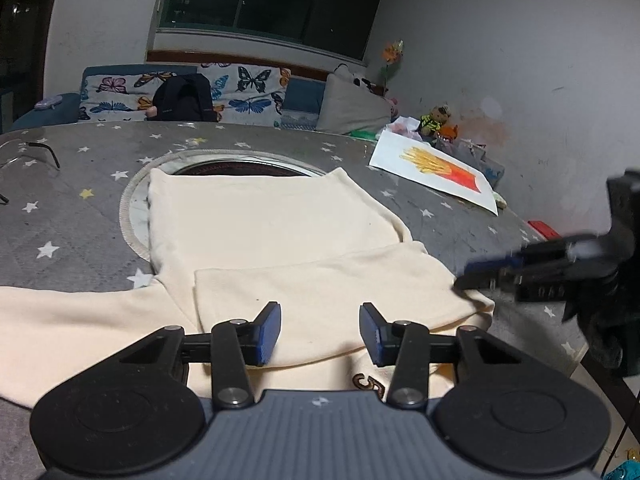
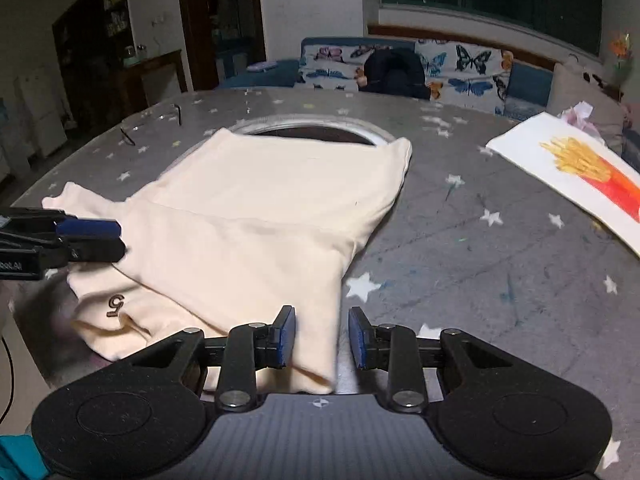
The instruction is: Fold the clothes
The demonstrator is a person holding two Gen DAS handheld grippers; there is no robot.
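Each gripper, left gripper [image 1: 320,334] and right gripper [image 2: 322,338], has a ribbed grey-blue housing marked with a small white crosshair. On either side of that crosshair sits a round matte-black disc. Black linkage arms with silver pivot screws run forward from the housing to two blue-faced pads [image 1: 269,334]. White lettering on the left gripper's side is unreadable.

a grey star-print table [image 2: 460,240] carries a cream garment [image 2: 256,208], a fries drawing [image 2: 580,168] and glasses [image 2: 152,120].
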